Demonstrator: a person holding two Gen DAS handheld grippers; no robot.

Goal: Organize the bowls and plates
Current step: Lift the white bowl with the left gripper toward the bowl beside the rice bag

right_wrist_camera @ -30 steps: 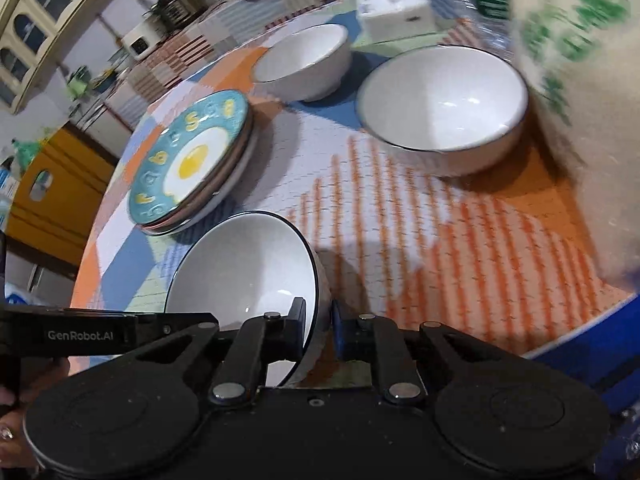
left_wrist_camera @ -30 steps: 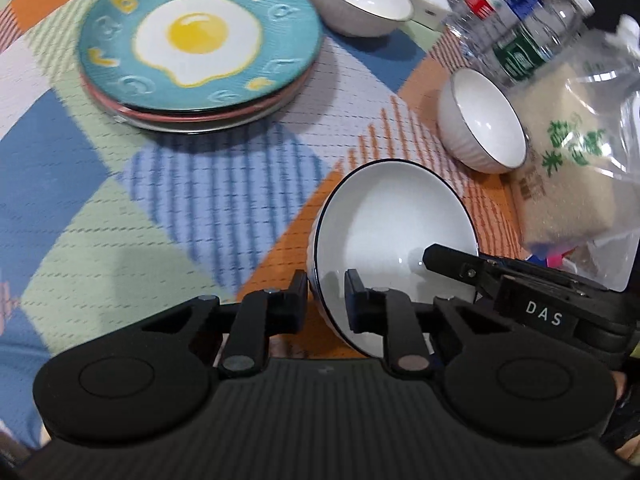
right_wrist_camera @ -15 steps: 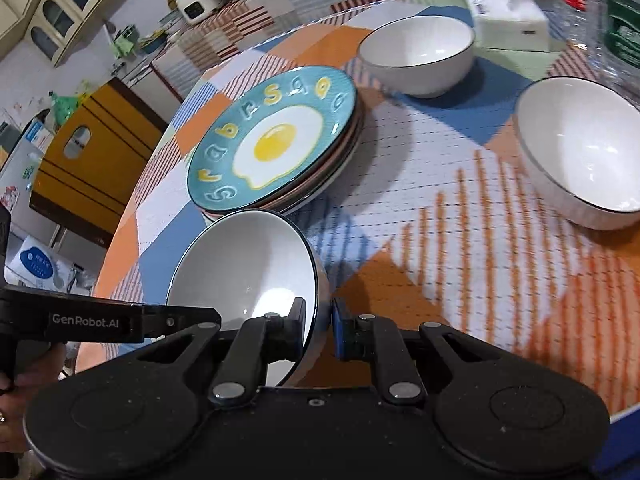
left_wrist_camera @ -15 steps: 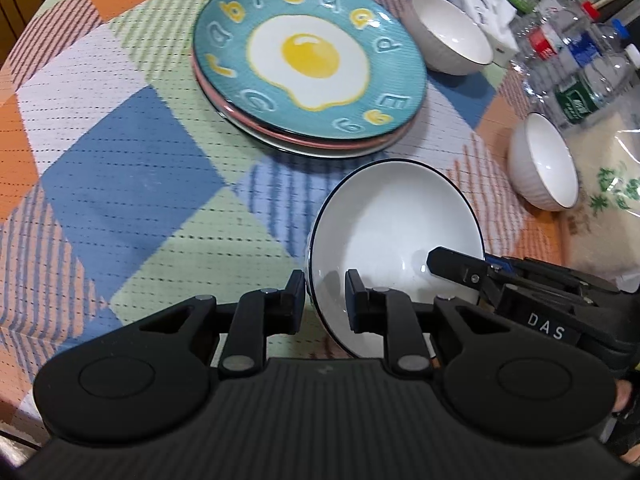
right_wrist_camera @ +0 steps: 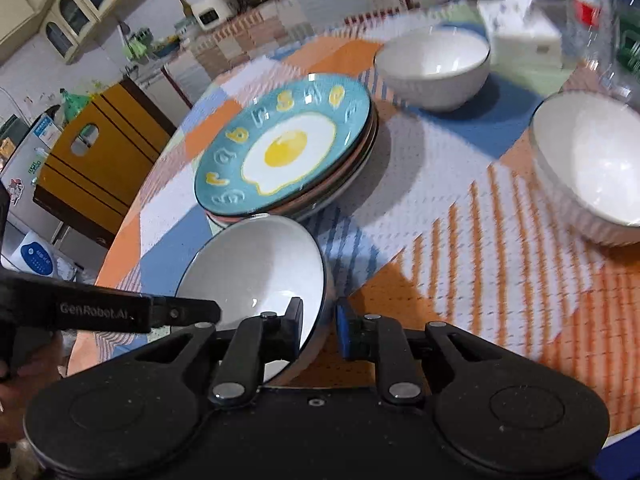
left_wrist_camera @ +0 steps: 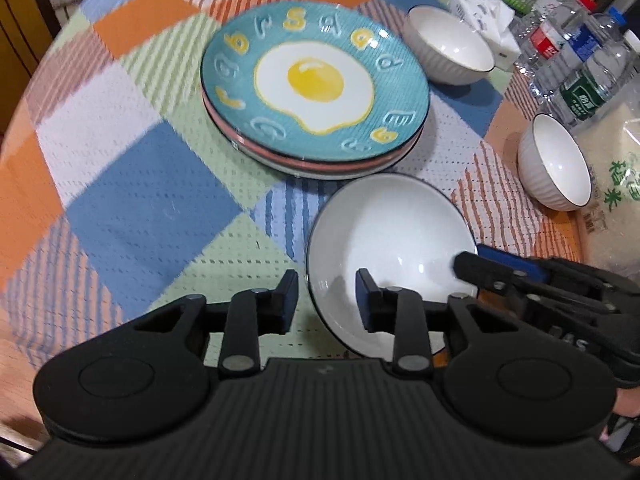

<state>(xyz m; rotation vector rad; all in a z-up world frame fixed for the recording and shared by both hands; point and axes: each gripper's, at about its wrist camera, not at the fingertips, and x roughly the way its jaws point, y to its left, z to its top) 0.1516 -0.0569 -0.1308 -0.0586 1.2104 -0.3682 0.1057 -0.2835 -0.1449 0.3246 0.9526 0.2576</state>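
A white bowl with a dark rim [left_wrist_camera: 390, 236] is held tilted just in front of a stack of plates topped by a teal fried-egg plate [left_wrist_camera: 314, 84]. My left gripper [left_wrist_camera: 327, 296] has its jaws apart around the bowl's near rim, not pinching it. My right gripper [right_wrist_camera: 318, 326] is shut on the bowl's [right_wrist_camera: 256, 264] rim. The right gripper shows in the left wrist view [left_wrist_camera: 520, 280] at the bowl's right side. Two more white bowls stand on the table, one behind the plates [left_wrist_camera: 448, 54] and one at the right [left_wrist_camera: 554, 162].
A checked cloth [left_wrist_camera: 140, 184] covers the round table. Water bottles [left_wrist_camera: 576, 60], a tissue box [left_wrist_camera: 486, 20] and a bag of rice [left_wrist_camera: 612, 196] crowd the far right. A yellow cabinet [right_wrist_camera: 96, 160] stands beyond the table's left edge.
The bowl has moved left and toward the plate stack, carried by both grippers. My left gripper's jaws have opened off the bowl's rim; the right gripper still grips it.
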